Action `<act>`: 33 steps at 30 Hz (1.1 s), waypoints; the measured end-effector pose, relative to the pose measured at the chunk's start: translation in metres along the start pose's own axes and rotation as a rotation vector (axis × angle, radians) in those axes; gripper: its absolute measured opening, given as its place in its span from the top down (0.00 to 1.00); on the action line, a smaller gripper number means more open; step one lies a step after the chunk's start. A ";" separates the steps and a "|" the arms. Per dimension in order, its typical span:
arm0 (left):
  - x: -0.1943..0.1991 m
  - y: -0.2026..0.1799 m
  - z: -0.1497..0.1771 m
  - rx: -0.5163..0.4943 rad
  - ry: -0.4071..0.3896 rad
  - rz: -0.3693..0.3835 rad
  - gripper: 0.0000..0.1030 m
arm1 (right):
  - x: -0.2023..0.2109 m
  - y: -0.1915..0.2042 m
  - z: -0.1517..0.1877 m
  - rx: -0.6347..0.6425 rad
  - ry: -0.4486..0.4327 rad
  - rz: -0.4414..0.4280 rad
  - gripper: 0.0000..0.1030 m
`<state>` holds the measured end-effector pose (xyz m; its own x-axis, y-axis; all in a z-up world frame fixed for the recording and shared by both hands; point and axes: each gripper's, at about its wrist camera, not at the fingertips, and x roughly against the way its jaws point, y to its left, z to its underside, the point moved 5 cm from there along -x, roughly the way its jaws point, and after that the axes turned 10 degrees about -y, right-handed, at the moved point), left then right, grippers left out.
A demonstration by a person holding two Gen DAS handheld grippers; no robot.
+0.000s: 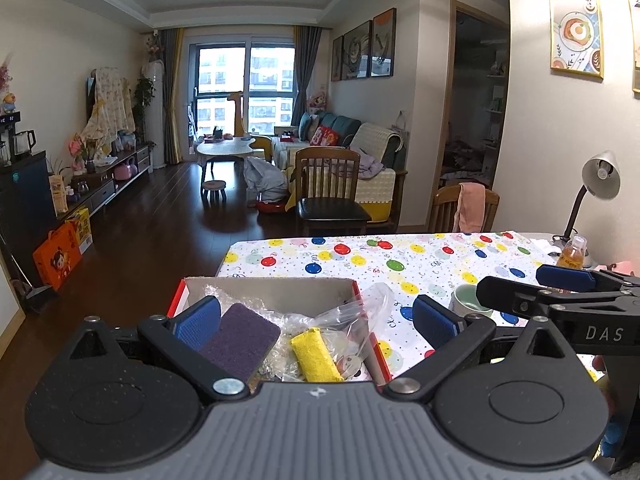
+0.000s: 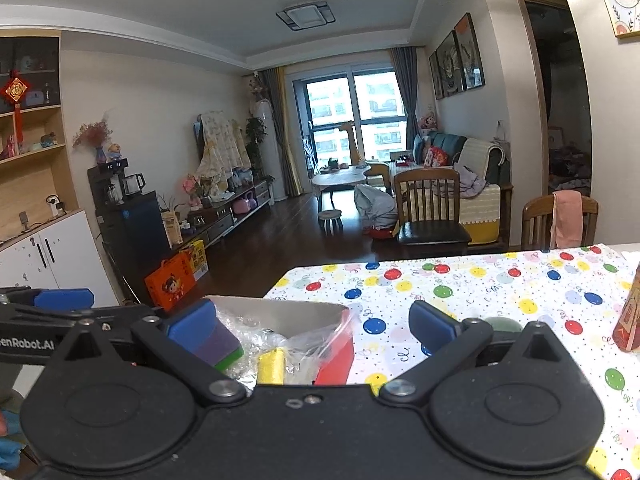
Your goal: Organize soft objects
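Observation:
A red cardboard box (image 1: pixel 276 290) with a grey inside stands on the near left corner of the table. In it lie a purple sponge (image 1: pixel 240 338), a yellow rolled sponge (image 1: pixel 314 354), bubble wrap and a clear plastic bag (image 1: pixel 356 310). My left gripper (image 1: pixel 316 324) hovers open over the box, its left pad right beside the purple sponge, with nothing held. In the right wrist view the right gripper (image 2: pixel 312 324) is also open and empty above the box's right wall (image 2: pixel 336 364). There the purple sponge (image 2: pixel 218 346) shows a green underside, next to the yellow sponge (image 2: pixel 272 366).
A balloon-print tablecloth (image 1: pixel 400 260) covers the table. A pale green mug (image 1: pixel 468 300) stands right of the box. A desk lamp (image 1: pixel 600 176) and an orange bottle (image 1: pixel 572 254) are at the far right. A red carton (image 2: pixel 630 320) stands at the right edge. Chairs stand behind the table.

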<state>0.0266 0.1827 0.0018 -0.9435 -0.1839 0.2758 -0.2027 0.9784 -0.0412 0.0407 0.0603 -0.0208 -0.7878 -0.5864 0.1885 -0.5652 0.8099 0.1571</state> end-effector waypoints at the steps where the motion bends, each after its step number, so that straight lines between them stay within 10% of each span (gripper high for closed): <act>1: 0.000 0.000 0.000 0.000 -0.003 0.001 0.00 | 0.000 0.000 0.000 -0.001 0.000 -0.001 0.00; 33: 0.011 -0.001 -0.004 0.008 -0.027 0.027 0.00 | 0.002 -0.002 -0.003 0.008 0.006 -0.005 0.00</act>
<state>0.0174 0.1797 0.0088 -0.9554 -0.1600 0.2483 -0.1791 0.9822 -0.0561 0.0411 0.0580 -0.0174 -0.7836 -0.5902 0.1940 -0.5708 0.8073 0.1501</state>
